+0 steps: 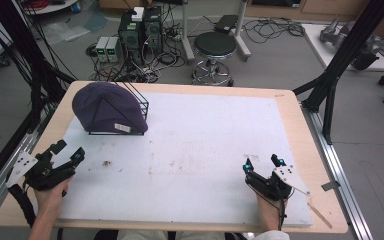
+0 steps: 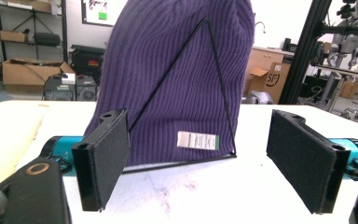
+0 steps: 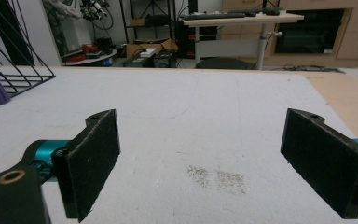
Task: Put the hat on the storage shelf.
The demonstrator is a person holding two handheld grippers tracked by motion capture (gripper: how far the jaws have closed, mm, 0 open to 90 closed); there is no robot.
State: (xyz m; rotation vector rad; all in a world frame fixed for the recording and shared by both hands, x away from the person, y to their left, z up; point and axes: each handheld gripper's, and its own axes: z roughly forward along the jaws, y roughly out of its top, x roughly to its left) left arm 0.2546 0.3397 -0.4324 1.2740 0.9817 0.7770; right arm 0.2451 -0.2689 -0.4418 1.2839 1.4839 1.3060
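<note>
A purple ribbed knit beanie (image 1: 109,106) sits in the upper left of the high view, draped over a black wire rack (image 1: 136,102) on the white-covered counter (image 1: 205,155); its rounded crown bulges toward the left, its open hem lies along the rack's base rod; a small white label with a green edge (image 1: 122,128) shows at the lower hem; in the left gripper view the beanie (image 2: 168,79) stands tall at frame centre, a triangular wire end of the rack (image 2: 214,93) crossing its front, the label (image 2: 197,140) low and right of centre.
</note>
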